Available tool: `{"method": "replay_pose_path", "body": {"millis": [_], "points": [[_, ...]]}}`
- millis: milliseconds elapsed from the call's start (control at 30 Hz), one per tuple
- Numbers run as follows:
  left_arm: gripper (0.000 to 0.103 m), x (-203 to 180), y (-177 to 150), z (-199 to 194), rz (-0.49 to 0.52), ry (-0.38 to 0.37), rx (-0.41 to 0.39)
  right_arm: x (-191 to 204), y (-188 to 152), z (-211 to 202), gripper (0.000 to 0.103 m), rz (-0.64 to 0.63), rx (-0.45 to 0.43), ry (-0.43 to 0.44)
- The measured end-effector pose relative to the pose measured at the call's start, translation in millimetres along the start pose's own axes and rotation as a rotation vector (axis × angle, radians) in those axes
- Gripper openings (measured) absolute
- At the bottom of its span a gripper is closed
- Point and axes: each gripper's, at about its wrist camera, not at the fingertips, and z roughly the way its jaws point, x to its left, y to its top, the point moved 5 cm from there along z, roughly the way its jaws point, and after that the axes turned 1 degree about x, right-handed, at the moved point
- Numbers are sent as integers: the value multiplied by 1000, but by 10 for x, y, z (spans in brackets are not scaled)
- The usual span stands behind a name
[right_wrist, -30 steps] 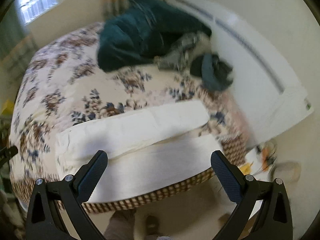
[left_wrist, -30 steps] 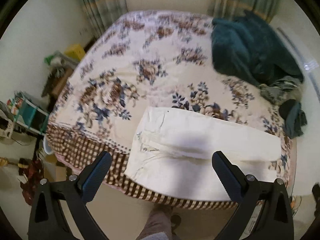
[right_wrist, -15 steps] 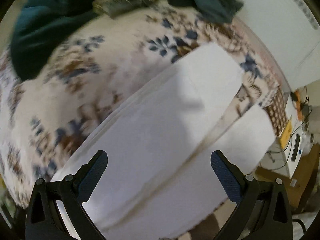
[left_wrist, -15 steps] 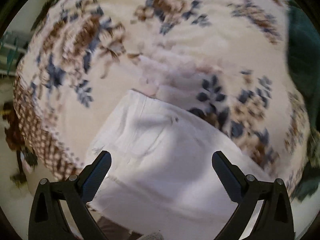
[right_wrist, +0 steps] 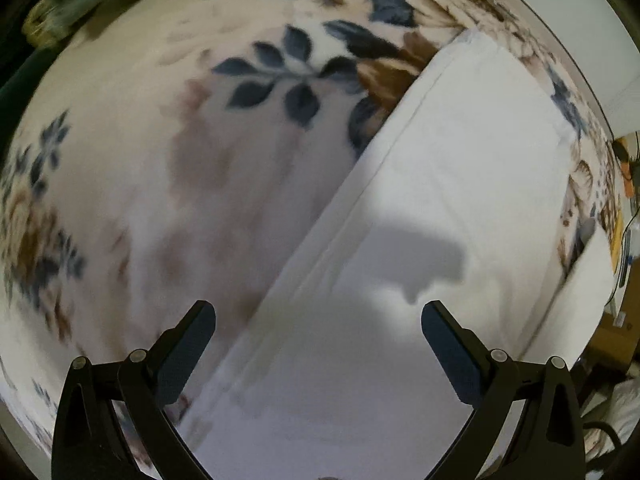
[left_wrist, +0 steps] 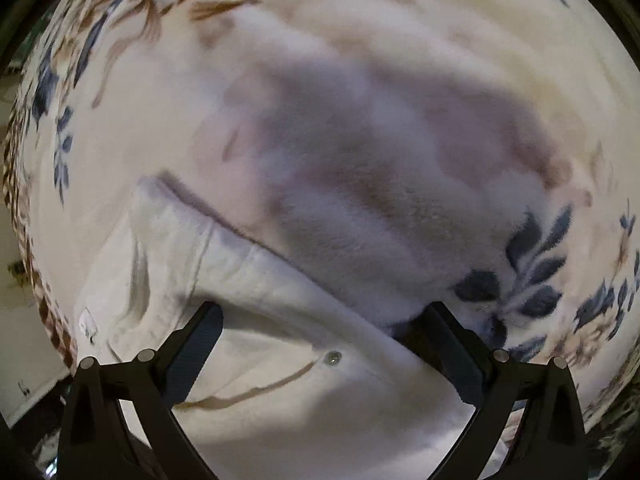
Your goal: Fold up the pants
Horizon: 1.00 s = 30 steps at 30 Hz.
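Note:
The white pants (left_wrist: 280, 360) lie folded lengthwise on the floral bed blanket (left_wrist: 360, 100). In the left wrist view I see the waist end, with a metal button (left_wrist: 333, 357) and a pocket seam. My left gripper (left_wrist: 320, 320) is open, close over the far waistband edge, straddling it. In the right wrist view the long folded leg (right_wrist: 440, 220) runs up to the right. My right gripper (right_wrist: 318, 316) is open, low over the leg's far fold edge; its left finger is above the blanket (right_wrist: 160, 160), its right finger above the pants.
The bed's checked edge (left_wrist: 24, 240) shows at the far left of the left wrist view. A dark green blanket (right_wrist: 60, 4) lies at the upper left of the right wrist view. A cluttered floor area with cables (right_wrist: 624, 248) sits beyond the bed's right edge.
Both grippers have dropped from well above the bed to just over the pants. The left is now at the waistband edge, the right at the leg's fold edge. Both stay open.

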Motion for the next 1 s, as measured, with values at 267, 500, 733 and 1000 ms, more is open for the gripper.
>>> {"method": "replay_pose_path", "body": {"millis": [267, 500, 733, 1000], "points": [[15, 109, -304, -521, 43, -158, -151, -111, 60, 122, 17, 0, 5, 17], [9, 431, -899, -1228, 97, -375, -253, -324, -228, -470, 5, -119, -106, 113], [9, 1356, -1642, -1534, 117, -531, -341, -1399, -516, -1121, 5, -151, -122, 226], [9, 2265, -2244, -828, 23, -518, -262, -2704, -1032, -872, 5, -148, -66, 214]]}}
